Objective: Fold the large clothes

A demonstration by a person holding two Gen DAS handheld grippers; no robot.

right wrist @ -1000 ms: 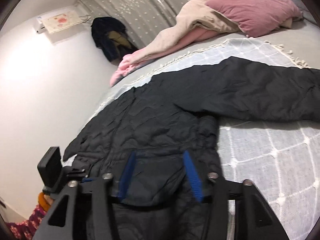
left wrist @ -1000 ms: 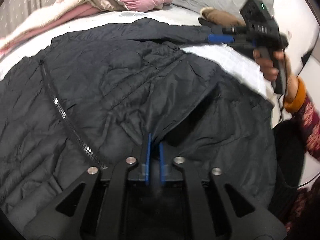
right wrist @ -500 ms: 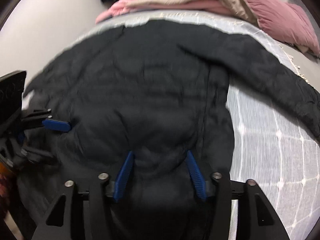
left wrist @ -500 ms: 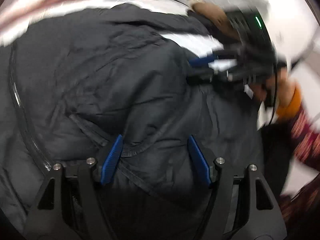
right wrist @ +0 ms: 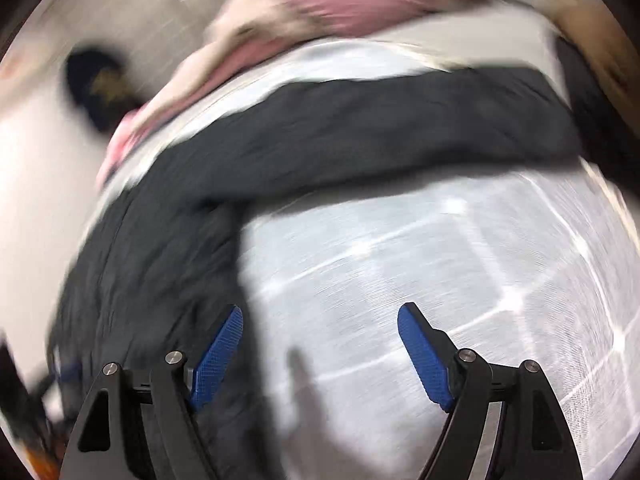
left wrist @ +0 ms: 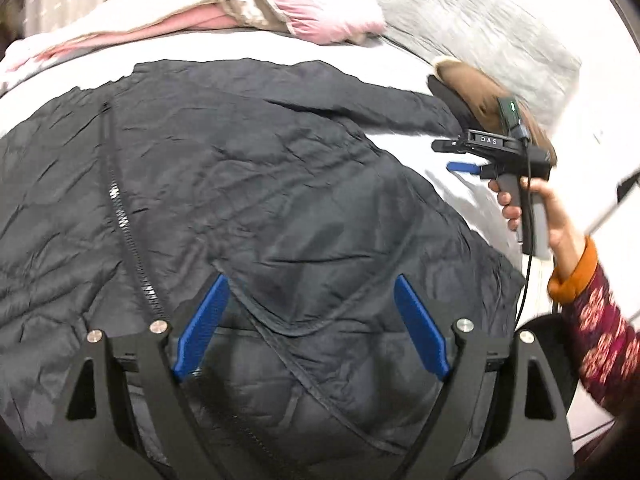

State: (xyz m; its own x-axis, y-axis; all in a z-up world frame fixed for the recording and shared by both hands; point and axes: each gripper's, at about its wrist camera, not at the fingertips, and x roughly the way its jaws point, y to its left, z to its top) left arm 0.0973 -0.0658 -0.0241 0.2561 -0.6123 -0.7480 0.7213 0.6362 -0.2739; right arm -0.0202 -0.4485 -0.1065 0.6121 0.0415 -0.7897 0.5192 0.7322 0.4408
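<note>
The black jacket lies spread across the bed, its zipper toward the left side and one sleeve stretched toward the far right corner.

Left gripper: jaws wide apart, empty, over a folded flap.

Right gripper: jaws apart, empty, over bare cover beside the jacket's right edge.

Risk: slippery quilted fabric may let the flap spring back unpinned.

Clearance: open bed on the right; pink bedding crowds the far edge.
</note>
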